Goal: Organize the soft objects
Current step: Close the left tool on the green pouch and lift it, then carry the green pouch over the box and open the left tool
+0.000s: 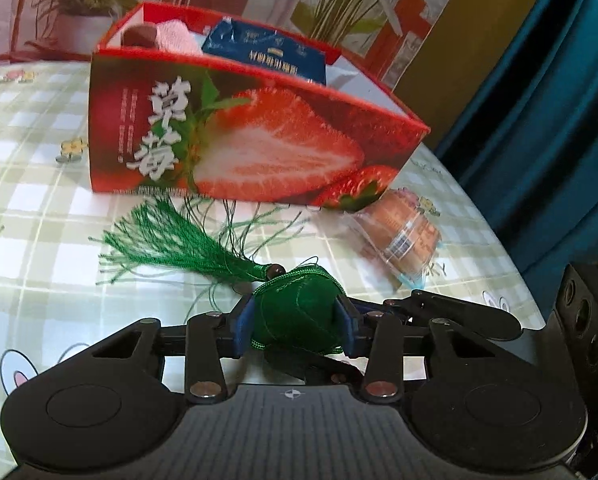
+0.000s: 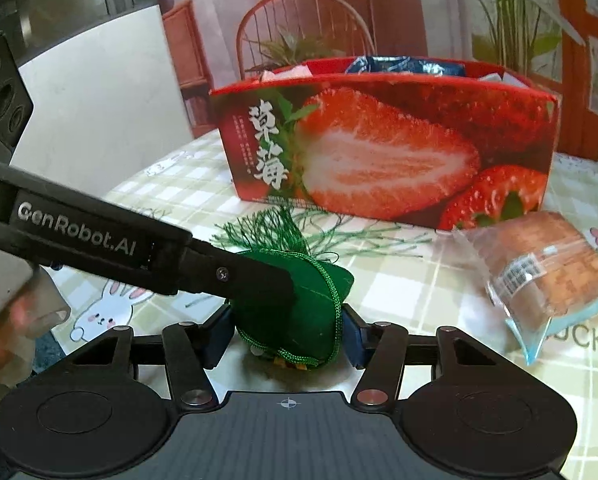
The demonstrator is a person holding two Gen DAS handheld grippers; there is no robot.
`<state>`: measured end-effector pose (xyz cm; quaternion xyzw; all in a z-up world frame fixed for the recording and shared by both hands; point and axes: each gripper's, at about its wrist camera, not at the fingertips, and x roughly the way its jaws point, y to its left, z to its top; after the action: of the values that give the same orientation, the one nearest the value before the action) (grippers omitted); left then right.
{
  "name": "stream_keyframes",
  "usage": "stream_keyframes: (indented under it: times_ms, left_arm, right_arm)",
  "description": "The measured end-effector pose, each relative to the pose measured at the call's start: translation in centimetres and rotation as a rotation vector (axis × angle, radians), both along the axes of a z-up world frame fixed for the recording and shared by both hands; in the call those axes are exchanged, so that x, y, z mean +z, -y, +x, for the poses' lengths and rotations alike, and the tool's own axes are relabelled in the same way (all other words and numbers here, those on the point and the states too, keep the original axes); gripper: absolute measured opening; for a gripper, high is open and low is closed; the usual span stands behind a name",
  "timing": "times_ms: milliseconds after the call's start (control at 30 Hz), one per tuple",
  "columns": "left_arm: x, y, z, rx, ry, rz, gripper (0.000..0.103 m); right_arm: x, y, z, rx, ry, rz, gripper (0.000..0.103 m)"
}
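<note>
Nearest, both grippers clamp one green sachet (image 1: 299, 316): the left gripper (image 1: 297, 322) and right gripper (image 2: 285, 330) each pinch its sides. Its one tassel (image 1: 171, 240) fans toward the far strawberry box (image 1: 235, 140). One wrapped cake (image 2: 547, 276) lies right on the checked tablecloth (image 1: 31, 200).

The left gripper (image 1: 297, 322) is angling down toward the table, its blue pads (image 1: 349, 326) pressing on both sides of the green pouch (image 1: 299, 312). The right gripper (image 2: 287, 332) is tilting down at the same pouch, its jaws sitting against either flank and seemingly clamping it too, though the left gripper's black finger is crossing in front and hiding part of that contact. A blurred hand (image 2: 3, 320) is showing at the right view's left edge.
</note>
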<state>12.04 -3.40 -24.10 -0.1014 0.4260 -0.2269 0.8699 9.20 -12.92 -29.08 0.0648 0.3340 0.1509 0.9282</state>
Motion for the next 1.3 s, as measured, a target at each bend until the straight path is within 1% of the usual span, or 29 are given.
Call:
stream_keyframes:
  times_ms: [133, 233, 333, 467, 600, 667, 800, 900, 967, 1100, 1200, 1300]
  left_arm:
    - [1.2, -0.6, 0.0, 0.001, 0.021, -0.029, 0.045]
    - [2.9, -1.0, 0.4, -0.011, 0.057, -0.054, 0.045]
    - [5.3, -1.6, 1.0, -0.009, 0.103, -0.079, 0.045]
    - [8.8, -1.8, 2.3, -0.012, 0.169, -0.094, 0.045]
    - [12.2, -1.7, 3.4, -0.027, 0.226, -0.105, 0.045]
    - [13.4, -1.5, 4.0, -0.035, 0.249, -0.107, 0.045]
    - [15.3, -1.0, 4.7, -0.031, 0.298, -0.104, 0.045]
    - [16.5, -1.5, 4.8, -0.012, 0.353, -0.112, 0.045]
    - [17.2, -1.9, 5.1, 0.006, 0.375, -0.124, 0.045]
    - [18.3, -2.5, 6.1, 0.039, 0.401, -0.137, 0.045]
    - [19.0, -2.8, 7.0, 0.035, 0.419, -0.132, 0.045]
    - [18.7, -3.1, 8.6, 0.025, 0.402, -0.136, 0.045]
  right_arm:
    - [1.2, -0.1, -0.2, 0.01, 0.044, -0.015, 0.052]
    - [2.6, 0.0, 0.0, 0.021, 0.086, -0.034, 0.052]
    - [4.9, 0.3, 0.8, 0.037, 0.126, -0.042, 0.052]
    - [8.4, 0.3, 2.0, 0.033, 0.196, -0.069, 0.052]
    - [11.8, 1.2, 3.7, 0.01, 0.243, -0.027, 0.052]
    - [13.2, 1.8, 4.3, 0.008, 0.264, -0.022, 0.052]
    - [15.5, 2.2, 5.7, 0.005, 0.296, -0.042, 0.052]
    - [17.2, 2.2, 6.7, 0.001, 0.331, -0.03, 0.052]
    - [18.2, 2.0, 7.3, 0.001, 0.361, -0.028, 0.052]
    - [19.7, 1.4, 9.2, 0.018, 0.414, -0.043, 0.052]
    - [20.4, 1.0, 10.2, 0.014, 0.435, -0.046, 0.052]
    - [20.5, 0.9, 11.4, 0.009, 0.443, -0.05, 0.052]
